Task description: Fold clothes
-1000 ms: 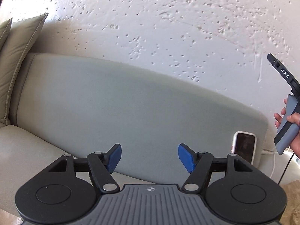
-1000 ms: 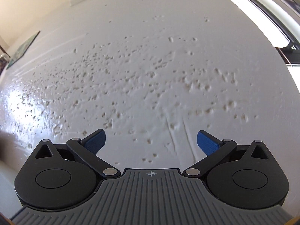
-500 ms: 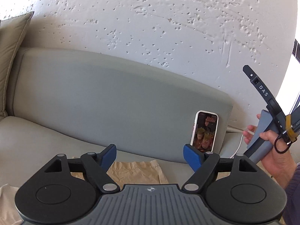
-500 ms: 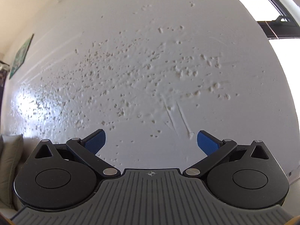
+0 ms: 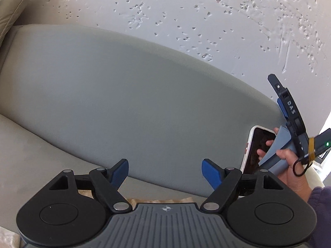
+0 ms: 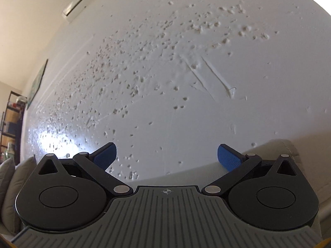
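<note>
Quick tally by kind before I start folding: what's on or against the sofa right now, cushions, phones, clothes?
Cushions: 2, both at the sofa's far end, seen from the right wrist
Phones: 1, white case, leaning against the backrest
Clothes: 1 tan piece, mostly hidden under the left gripper, only a strip showing
Total: 4

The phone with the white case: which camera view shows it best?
The left wrist view shows it best. There the phone stands propped against the sofa backrest, dark screen facing the camera, partly hidden by the right hand and its gripper handle. The right wrist view shows nothing of it, only the wall and a sofa edge.
</note>
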Motion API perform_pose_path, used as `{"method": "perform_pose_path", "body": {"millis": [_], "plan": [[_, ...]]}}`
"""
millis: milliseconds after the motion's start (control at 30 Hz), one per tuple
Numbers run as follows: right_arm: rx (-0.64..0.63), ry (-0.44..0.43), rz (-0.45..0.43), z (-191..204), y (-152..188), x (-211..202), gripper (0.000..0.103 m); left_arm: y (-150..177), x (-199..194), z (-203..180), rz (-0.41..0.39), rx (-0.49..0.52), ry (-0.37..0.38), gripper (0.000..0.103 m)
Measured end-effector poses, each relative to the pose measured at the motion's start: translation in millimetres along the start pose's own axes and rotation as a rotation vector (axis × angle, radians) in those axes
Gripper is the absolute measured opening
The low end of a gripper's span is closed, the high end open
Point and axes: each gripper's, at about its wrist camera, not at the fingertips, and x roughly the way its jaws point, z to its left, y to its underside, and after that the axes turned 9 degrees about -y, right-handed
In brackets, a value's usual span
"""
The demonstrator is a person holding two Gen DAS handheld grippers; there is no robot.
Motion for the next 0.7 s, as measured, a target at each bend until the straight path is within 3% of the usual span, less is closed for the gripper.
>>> {"method": "perform_pose_path", "body": {"millis": [100, 167, 267, 333, 433, 567, 667, 700], "plan": [[0.054, 0.004, -0.014, 0.4, -38.7, 25.5, 0.103, -7.4, -18.2, -8.1, -0.012, 0.002, 0.031, 0.076], [0.042, 0.009, -0.037, 9.8, -82.0, 31.1, 0.103, -15.0, -42.9, -15.2, -0.027, -0.008, 0.081, 0.075], [-0.002, 0.038, -0.027, 34.4, -153.4, 8.5, 0.103, -26.3, -93.4, -30.0, -0.068, -0.004, 0.168, 0.078], [-0.061, 0.069, -0.018, 54.3, -201.1, -18.5, 0.103, -30.8, -129.1, -44.3, -0.076, 0.052, 0.16, 0.081], [-0.184, 0.2, 0.089, 81.6, -259.3, -50.8, 0.103, -33.6, -165.9, -63.7, -0.032, 0.121, 0.133, 0.082], [-0.146, 0.247, 0.228, 92.7, -299.9, -94.8, 0.103, -24.6, -174.9, -79.5, -0.029, 0.171, 0.266, 0.086], [-0.08, 0.253, 0.217, 96.2, -305.2, -148.3, 0.103, -9.1, -139.2, -101.1, -0.156, 0.165, 0.419, 0.086], [-0.063, 0.266, 0.203, 96.8, -306.1, -166.3, 0.103, -2.1, -128.2, -115.6, -0.261, 0.197, 0.409, 0.086]]}}
